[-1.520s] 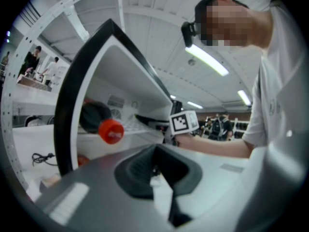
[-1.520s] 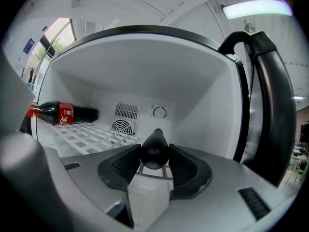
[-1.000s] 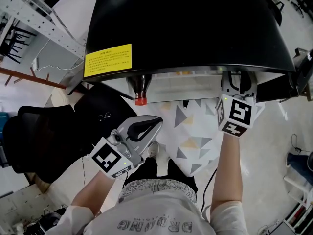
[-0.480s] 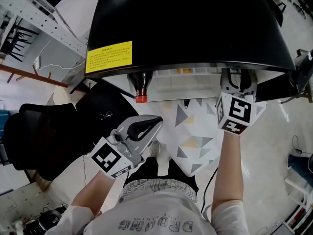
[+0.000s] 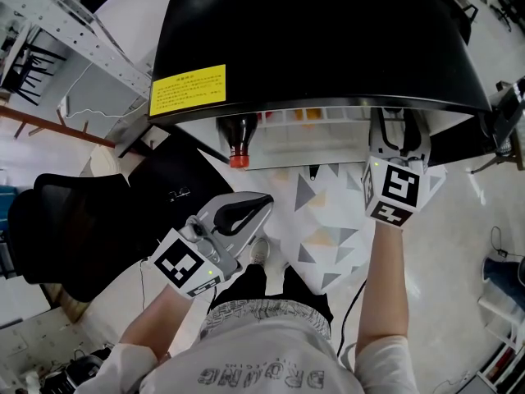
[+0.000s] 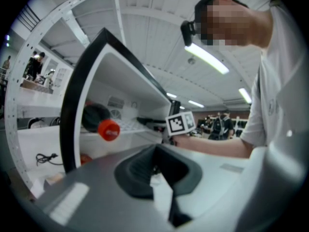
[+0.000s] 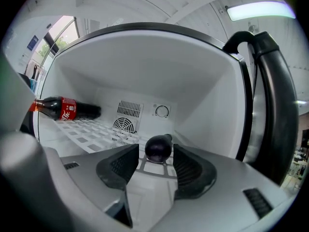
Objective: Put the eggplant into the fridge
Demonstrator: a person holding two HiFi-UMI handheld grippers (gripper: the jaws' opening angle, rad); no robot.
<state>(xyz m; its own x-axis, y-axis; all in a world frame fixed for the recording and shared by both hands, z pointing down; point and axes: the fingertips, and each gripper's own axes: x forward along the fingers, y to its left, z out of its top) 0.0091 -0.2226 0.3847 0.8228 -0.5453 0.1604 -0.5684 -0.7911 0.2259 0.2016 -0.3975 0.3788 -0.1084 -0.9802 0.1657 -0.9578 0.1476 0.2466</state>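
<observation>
Eggplant (image 7: 158, 149) first: it lies on the white wire shelf (image 7: 91, 132) inside the open fridge (image 5: 328, 39), toward the shelf's right side, with its narrow end turned toward the back wall. Your right tongs (image 7: 155, 159) reach into the fridge and point at it. Their jaws have just been opening and now stand wide apart. The eggplant sits in the gap at their tips, and neither pad presses on it — it rests on the shelf, not in a grip.

Behind the eggplant, on the back wall, you can see a round fan grille (image 7: 126, 124) and a small dial (image 7: 162, 111). A cola bottle (image 7: 65, 108) lies on its side at the left of the same shelf, well apart from the eggplant, its red cap poking out past the front edge.

Your left tongs (image 5: 264, 203) are outside the fridge, below the bottle in the head view, jaws closed together with nothing between them. A yellow label (image 5: 189, 89) sits on the fridge's black top near its left front corner — and a black office chair (image 5: 66, 236) stands off to your left.
</observation>
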